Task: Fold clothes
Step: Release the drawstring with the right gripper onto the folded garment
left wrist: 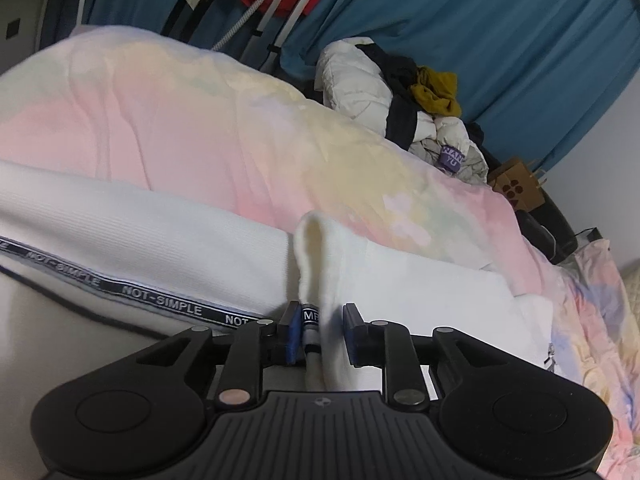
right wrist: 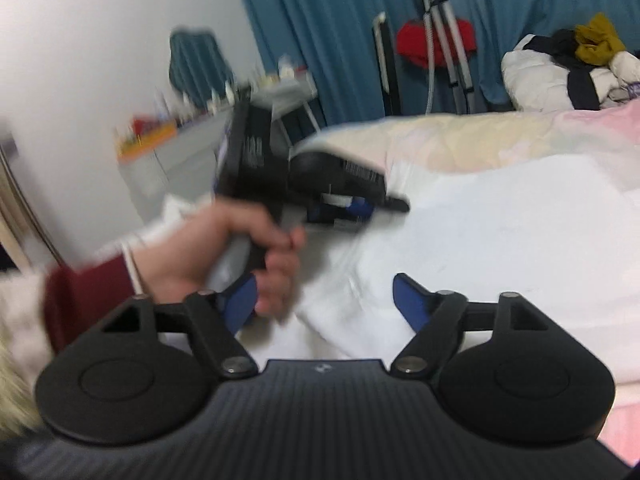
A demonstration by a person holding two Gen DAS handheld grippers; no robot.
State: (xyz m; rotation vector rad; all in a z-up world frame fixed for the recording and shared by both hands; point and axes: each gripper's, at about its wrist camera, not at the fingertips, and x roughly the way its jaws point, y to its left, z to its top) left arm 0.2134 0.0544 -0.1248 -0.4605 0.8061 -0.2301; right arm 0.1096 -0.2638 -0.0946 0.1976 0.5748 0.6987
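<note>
The left gripper (left wrist: 320, 336) pinches a bunched edge of a white garment (left wrist: 160, 248) between its blue pads, the jaws nearly closed on the cloth and its black "NOT-SIMPLE" tape trim (left wrist: 160, 306); a loop of fabric stands up just ahead of the fingertips. The rest of the garment spreads away on both sides of the tool across a pastel quilt (left wrist: 200, 128). The right gripper (right wrist: 324, 300) hangs with its jaws wide apart and nothing between them, white cloth directly beneath and ahead. Beyond it, blurred, a hand (right wrist: 224, 248) grips the other tool's handle. By the look of it, a fold is under way, one edge gripped. The empty tool would likely need a matching hold so the cloth travels evenly. Farther off, a heap of clothes (left wrist: 400, 92) lies before blue curtains (left wrist: 500, 40).
</note>
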